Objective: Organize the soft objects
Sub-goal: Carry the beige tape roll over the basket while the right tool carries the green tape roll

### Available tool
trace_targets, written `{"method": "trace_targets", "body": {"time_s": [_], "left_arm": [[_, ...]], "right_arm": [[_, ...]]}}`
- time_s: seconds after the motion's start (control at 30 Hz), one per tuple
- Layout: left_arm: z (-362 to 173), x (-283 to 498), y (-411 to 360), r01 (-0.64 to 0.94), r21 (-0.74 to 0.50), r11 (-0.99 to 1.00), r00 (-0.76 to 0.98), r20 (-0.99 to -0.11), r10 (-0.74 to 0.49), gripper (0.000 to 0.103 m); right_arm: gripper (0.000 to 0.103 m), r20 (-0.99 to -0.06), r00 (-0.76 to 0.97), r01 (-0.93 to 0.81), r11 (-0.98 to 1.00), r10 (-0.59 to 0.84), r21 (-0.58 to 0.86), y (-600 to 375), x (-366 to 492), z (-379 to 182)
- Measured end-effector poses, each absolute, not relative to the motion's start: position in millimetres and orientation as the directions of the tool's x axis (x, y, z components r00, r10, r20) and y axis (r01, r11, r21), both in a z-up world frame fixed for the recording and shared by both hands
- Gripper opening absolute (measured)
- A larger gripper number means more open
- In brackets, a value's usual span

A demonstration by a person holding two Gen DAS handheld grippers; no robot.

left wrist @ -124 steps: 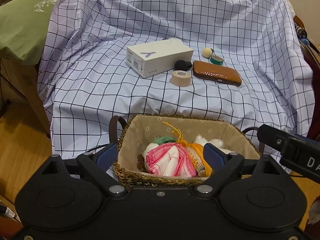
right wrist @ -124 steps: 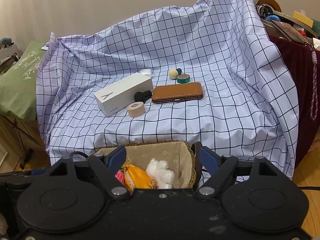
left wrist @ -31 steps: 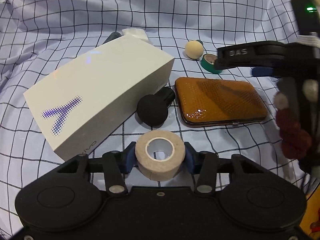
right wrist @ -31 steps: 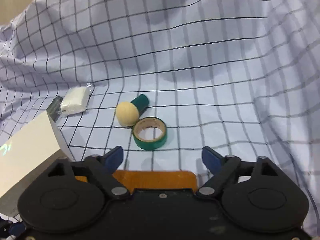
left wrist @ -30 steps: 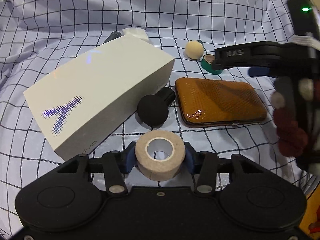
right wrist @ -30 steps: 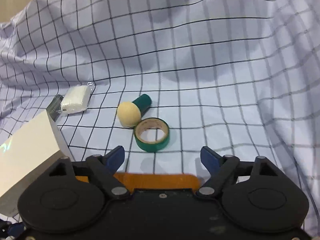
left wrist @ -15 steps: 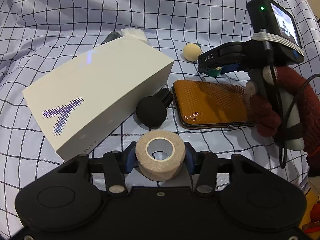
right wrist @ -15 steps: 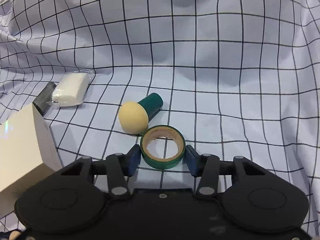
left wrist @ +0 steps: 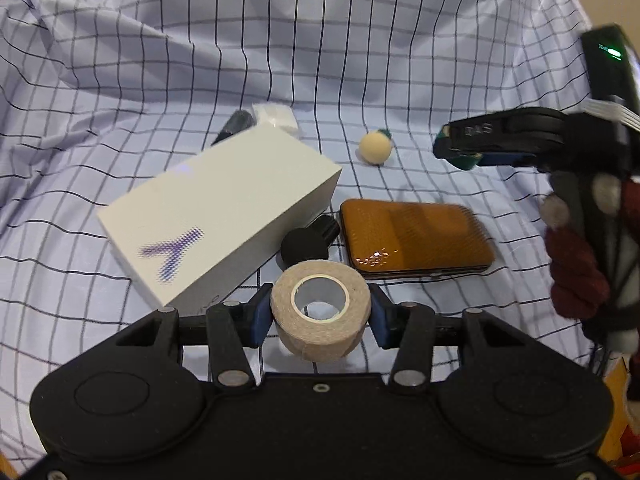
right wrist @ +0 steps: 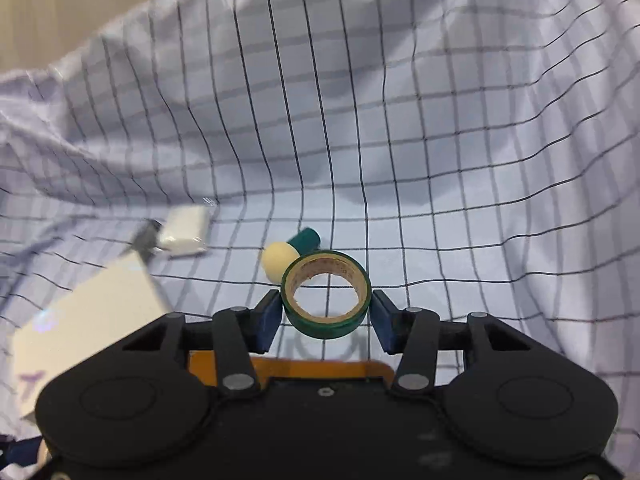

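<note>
A: Surface?
B: Checked sheet [left wrist: 400, 80], pale lilac with dark grid lines, draped and creased, sagging into a hollow ahead of both tongs, rising in folds behind. Strip of beige wall [right wrist: 80, 8] top left in right view. Sliver of wood tone at the lower right corner in left view.

A: Left tongs?
B: Left gripper [left wrist: 320, 314] clamped on beige tape [left wrist: 320, 316], blue pads pressed to both sides, roll lifted off the sheet. Fabric-textured, matte, thick ring, white core, hole facing the camera.

A: Right?
B: Right gripper [right wrist: 325, 316] clamped on green tape [right wrist: 325, 300], pads on both sides. Thin glossy ring, brown cardboard core, grid visible through the hole. In left view seen far right, with a hand in a dark red knit glove [left wrist: 580, 272] on the handle; motion blur there.

A: Rest, relative to the tongs?
B: Just ahead-left of left gripper: white box [left wrist: 216, 224], rectangular, smooth card, purple dotted Y mark. Straight ahead: black puff [left wrist: 306, 242], round matte head, short handle, touching the box. Ahead-right: brown case [left wrist: 416, 236], rounded rectangle, glossy woven-look leather, zip edge. Farther ahead: cream puff [left wrist: 374, 152], round sponge head; in right view just behind green tape, dark green handle pointing away. Behind the box: white pad [left wrist: 276, 116] in clear wrap, soft-looking, beside a dark flat item, too blurred to name.

A: Contact between case and black puff?
B: Near; touching or not, cannot tell.
</note>
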State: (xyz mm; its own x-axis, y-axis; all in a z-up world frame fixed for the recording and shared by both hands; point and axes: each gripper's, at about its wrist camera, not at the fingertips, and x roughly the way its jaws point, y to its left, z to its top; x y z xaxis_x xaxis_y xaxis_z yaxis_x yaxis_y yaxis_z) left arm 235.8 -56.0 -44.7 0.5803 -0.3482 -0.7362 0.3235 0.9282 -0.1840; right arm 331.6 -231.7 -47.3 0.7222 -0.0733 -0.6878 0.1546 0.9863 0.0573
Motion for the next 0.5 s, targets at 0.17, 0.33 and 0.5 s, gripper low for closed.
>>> {"method": "trace_targets", "body": {"time_s": [0.17,0.33,0.5], "left_arm": [[-22.2,209.3,-46.6,0.324,-0.192,0.927,0.598,-0.717,-0.357,0.047],[-7.4,176.4,-35.9,0.319,-0.199,0.927,0.607,-0.708,-0.361,0.047],[-7.9,143.5,-28.8,0.308,-0.217,0.926,0.590,-0.720,-0.365,0.047]], "right_arm": [[0.047,-0.621,0.783,0.139,0.984,-0.039,0.114,-230.6,271.1,-8.7],[0.047,-0.544,0.839,0.109,0.985,-0.017,0.137,-223.8,201.5,22.1],[0.048,-0.487,0.874,0.080,0.987,-0.003,0.138,-213.7,137.2,37.3]]}}
